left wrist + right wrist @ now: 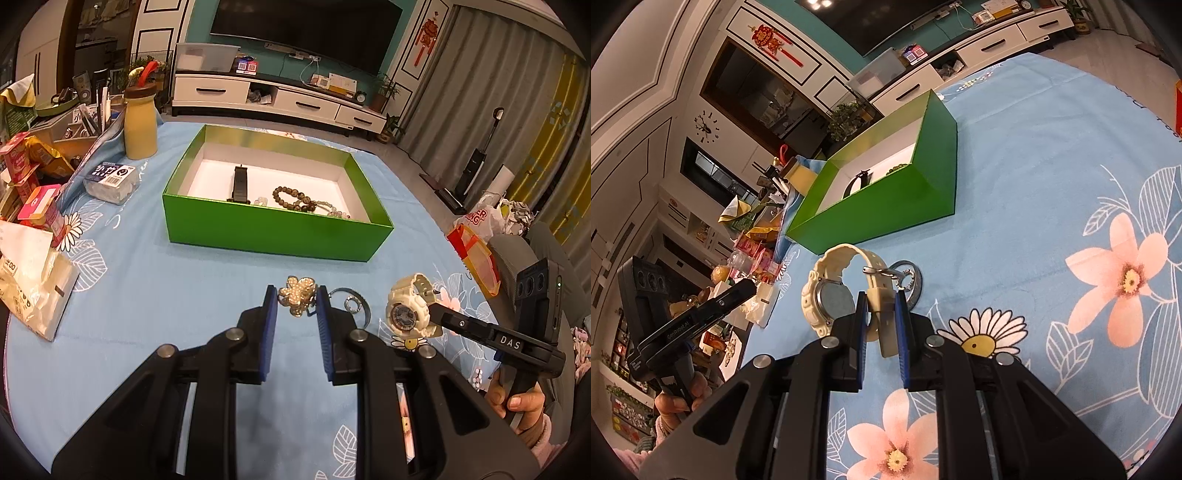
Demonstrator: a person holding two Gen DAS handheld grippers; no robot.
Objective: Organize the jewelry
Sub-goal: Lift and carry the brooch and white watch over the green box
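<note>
Nearest to me, the left gripper [295, 301] is hovering low over the blue floral tabletop [147, 295], its blue-padded fingers [270, 314] standing narrowly apart with a pearl flower brooch [297, 295] sitting between the tips; I cannot tell whether the pads are touching it. Just beside the brooch, a silver ring-shaped piece [352, 304] is lying flat on the cloth.

To its right, the right gripper [881, 306] is gripping a cream watch [827, 295] by its strap end, the fingers [900, 314] pressing on the buckle tail. The watch is chunky and pale, its metal case back showing in the right wrist view and its dark dial in the left one. It is hanging just above the tabletop, near the silver piece. The letters "DAS" are showing on the right gripper's body, and "GenRobot.AI" on the left one's.

Farther on, a green box [277, 230] is standing open on the tabletop. On its white floor a black strap [240, 184] is lying beside a brown bead bracelet [291, 197] and some paler beads [338, 213].

To the left, a yellow bottle [139, 125] is standing among snack packets. At the right edge, a bag is showing part of a red "BURGER KING" mark.
</note>
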